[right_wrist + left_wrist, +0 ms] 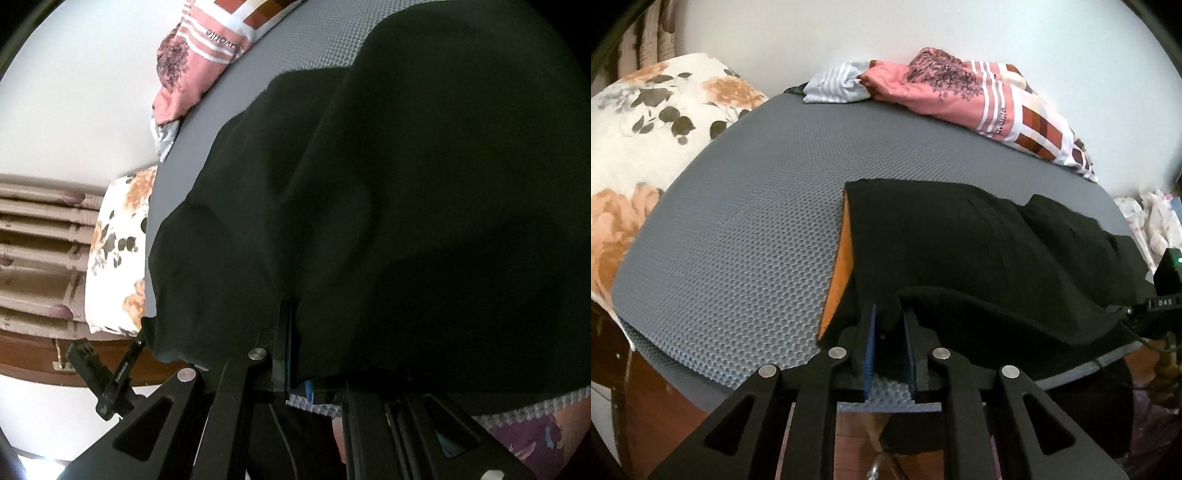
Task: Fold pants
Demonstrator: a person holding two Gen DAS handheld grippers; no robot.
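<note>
Pants on the mat, a gripper at each side of their near edge.

The pants [960,251] lie on the right half of the mat [738,240], near its front edge. The left gripper [889,332] sits at their near edge, cloth between its fingers; the right gripper [295,354] is further right, cloth draped over it. A heap of clothes [960,88] lies along the mat's far edge. A floral pillow [646,122] lies left of the mat.
</note>
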